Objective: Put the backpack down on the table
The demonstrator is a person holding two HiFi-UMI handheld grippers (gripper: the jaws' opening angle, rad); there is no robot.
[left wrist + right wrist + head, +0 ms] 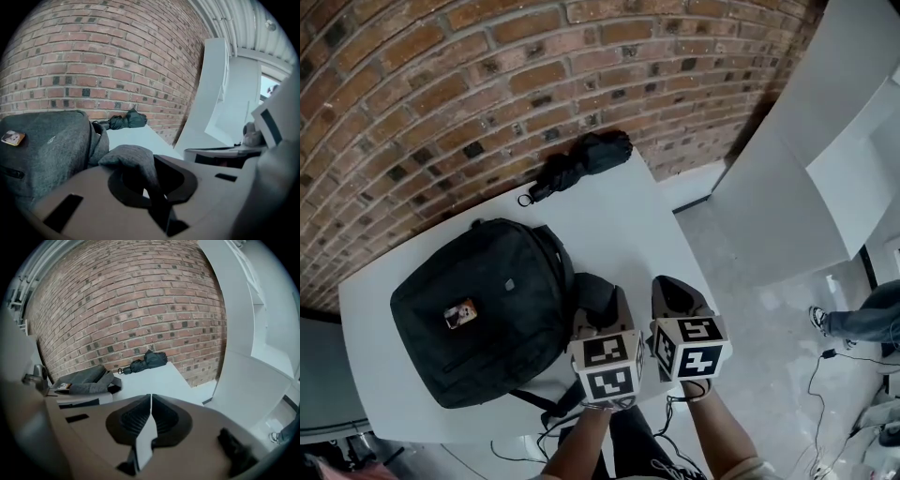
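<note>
The black backpack (478, 309) lies on the white table (628, 225), with its bulk to the left of our left gripper (152, 187). That gripper's jaws stand narrow, pinched on a grey shoulder strap (133, 161) that humps up between them. Our right gripper (150, 420) hangs just to the right, its jaws pressed together on nothing. Well ahead of both pairs of jaws, a folded black umbrella (581, 159) rests at the table's far edge, by the brick wall (441, 84).

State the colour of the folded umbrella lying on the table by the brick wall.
The folded umbrella is black; the head view shows it best.
</note>
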